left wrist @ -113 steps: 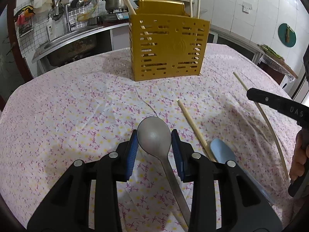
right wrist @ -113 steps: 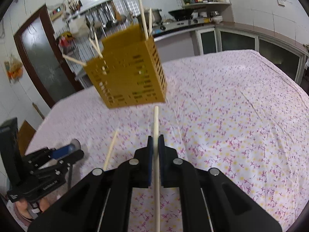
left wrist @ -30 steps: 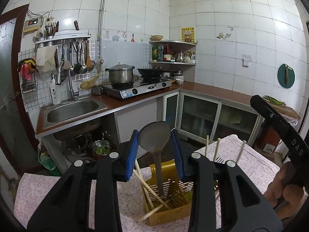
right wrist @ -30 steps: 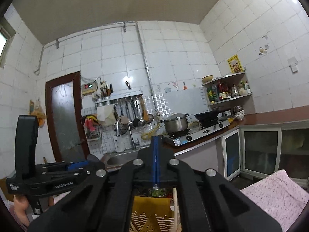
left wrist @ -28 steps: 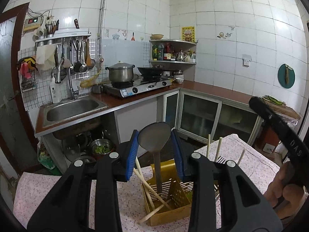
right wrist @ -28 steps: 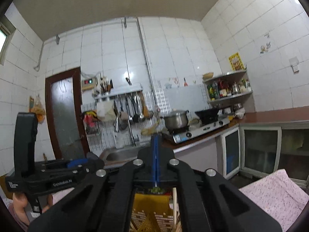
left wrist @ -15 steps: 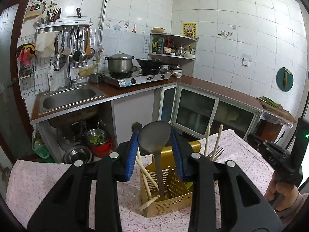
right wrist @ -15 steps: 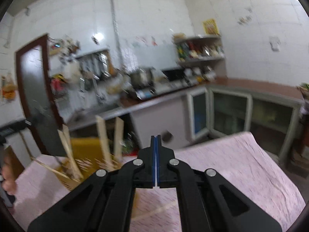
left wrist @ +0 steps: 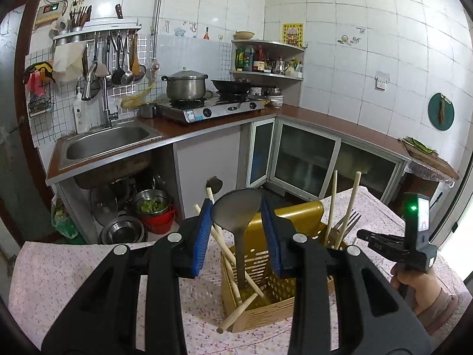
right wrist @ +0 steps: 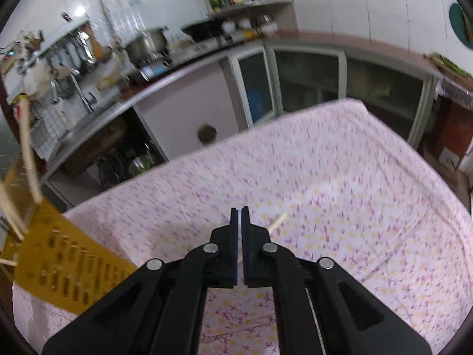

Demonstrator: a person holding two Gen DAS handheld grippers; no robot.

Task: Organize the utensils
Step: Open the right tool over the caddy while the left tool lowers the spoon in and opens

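Note:
My left gripper holds a steel spoon by its bowl between the blue pads. The spoon's handle hangs down into the yellow slotted utensil basket on the flowered tablecloth. The basket holds several wooden chopsticks and a fork. My right gripper is shut and empty, with a thin slit between the pads, above the cloth. One chopstick lies on the cloth just beyond its tips. The basket shows at the left of the right wrist view. The right gripper also appears at the right of the left wrist view.
The table is covered by a pink flowered cloth. Behind it run a counter with a steel sink, a gas stove with a pot, and glass-door cabinets. Bowls stand on the floor under the sink.
My right gripper, which carried a chopstick earlier, has swung down and right, away from the basket, and is now empty over the cloth. My left gripper still holds the spoon, a little lower into the basket.

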